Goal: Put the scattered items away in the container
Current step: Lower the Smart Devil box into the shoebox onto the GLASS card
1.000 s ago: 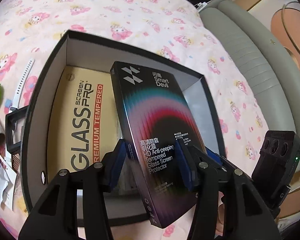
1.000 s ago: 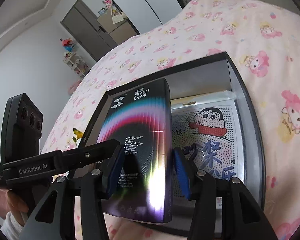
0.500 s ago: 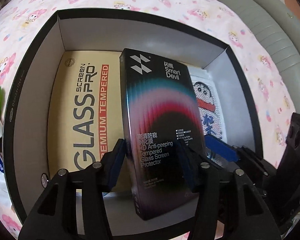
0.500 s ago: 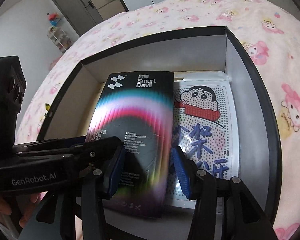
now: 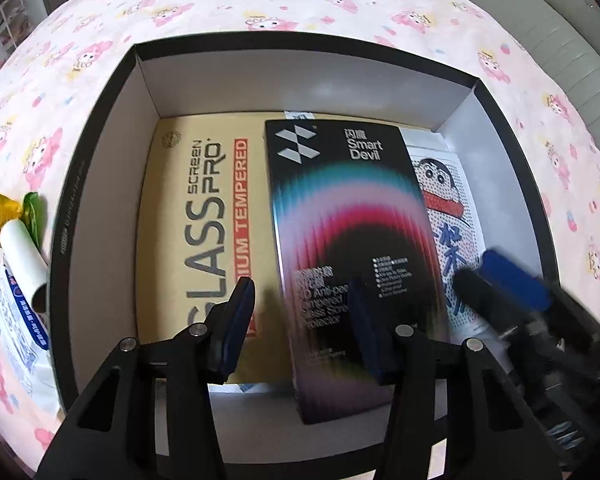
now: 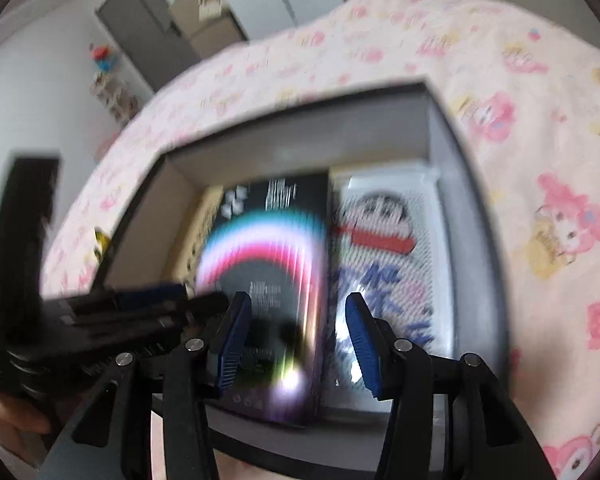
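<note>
The black Smart Devil screen-protector box (image 5: 352, 248) lies inside the black open container (image 5: 100, 152), between a yellow tempered-glass pack (image 5: 204, 232) and a cartoon-print packet (image 5: 448, 216). My left gripper (image 5: 300, 328) is open above the box's near end, not gripping it. My right gripper (image 6: 296, 344) is open too, over the same box (image 6: 268, 280); that view is blurred. The right gripper also shows in the left wrist view (image 5: 512, 292), and the left one in the right wrist view (image 6: 140, 304).
The container sits on a pink cartoon-print bedspread (image 5: 260, 0). Left of it lie a white tube (image 5: 22, 256), a green and yellow wrapper (image 5: 16, 208) and a blue-printed white packet (image 5: 20, 320). A grey cushioned edge (image 5: 540, 12) runs at the far right.
Both grippers opened and let go of the Smart Devil box, which now lies flat in the container. The right gripper is pulling back.
</note>
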`<state>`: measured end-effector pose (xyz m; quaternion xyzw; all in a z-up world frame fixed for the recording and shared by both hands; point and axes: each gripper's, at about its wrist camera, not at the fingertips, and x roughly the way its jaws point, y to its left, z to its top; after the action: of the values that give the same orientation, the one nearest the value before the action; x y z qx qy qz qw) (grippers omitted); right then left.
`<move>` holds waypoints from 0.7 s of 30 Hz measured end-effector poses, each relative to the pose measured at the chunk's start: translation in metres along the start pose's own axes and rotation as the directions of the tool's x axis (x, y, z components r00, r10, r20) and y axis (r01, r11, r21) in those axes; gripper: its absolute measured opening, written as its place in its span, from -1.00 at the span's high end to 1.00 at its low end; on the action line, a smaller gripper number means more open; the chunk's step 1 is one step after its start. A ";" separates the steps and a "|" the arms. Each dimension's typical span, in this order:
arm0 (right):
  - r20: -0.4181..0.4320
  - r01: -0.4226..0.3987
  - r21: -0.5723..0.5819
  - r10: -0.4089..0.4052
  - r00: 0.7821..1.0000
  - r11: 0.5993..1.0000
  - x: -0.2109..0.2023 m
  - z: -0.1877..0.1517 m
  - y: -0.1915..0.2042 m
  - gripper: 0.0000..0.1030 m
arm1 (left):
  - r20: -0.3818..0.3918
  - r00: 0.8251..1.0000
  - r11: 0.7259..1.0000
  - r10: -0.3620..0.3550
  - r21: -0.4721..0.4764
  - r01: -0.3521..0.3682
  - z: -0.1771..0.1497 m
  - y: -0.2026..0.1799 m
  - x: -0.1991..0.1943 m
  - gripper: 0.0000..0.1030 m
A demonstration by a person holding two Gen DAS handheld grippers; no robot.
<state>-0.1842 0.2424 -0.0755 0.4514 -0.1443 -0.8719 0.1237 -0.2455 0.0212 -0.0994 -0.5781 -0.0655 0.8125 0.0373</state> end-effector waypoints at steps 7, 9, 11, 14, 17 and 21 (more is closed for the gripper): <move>0.117 0.118 0.012 -0.118 0.986 0.993 -0.025 0.010 -0.010 0.22 | 0.009 1.000 0.998 0.006 0.056 -0.007 0.004 -0.018 0.002 0.05; 0.103 0.133 0.024 -0.135 0.986 0.991 -0.022 0.010 -0.014 0.24 | 0.016 0.999 0.994 0.051 0.096 -0.053 0.004 -0.030 0.002 0.03; 0.107 0.103 0.063 -0.110 0.988 0.993 -0.030 0.012 -0.022 0.24 | 0.024 0.997 0.985 0.077 0.151 -0.079 0.003 -0.046 0.002 -0.02; 0.136 0.106 0.054 -0.112 0.984 0.993 -0.039 0.015 -0.019 0.24 | 0.052 0.990 0.959 0.131 0.245 -0.140 0.002 -0.073 0.000 -0.22; 0.131 0.124 0.044 -0.128 0.983 0.991 -0.036 0.019 -0.021 0.24 | 0.043 0.985 0.930 0.164 0.326 -0.169 0.001 -0.098 0.008 -0.43; 0.109 0.166 0.049 -0.171 0.979 0.985 -0.028 0.020 -0.024 0.30 | -0.037 0.988 0.940 0.150 0.315 -0.131 0.006 -0.101 0.028 -0.55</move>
<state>-0.1868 0.2769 -0.0526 0.4143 -0.1296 -0.9003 0.0322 -0.2619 0.1245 -0.1090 -0.5924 0.1063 0.7954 0.0718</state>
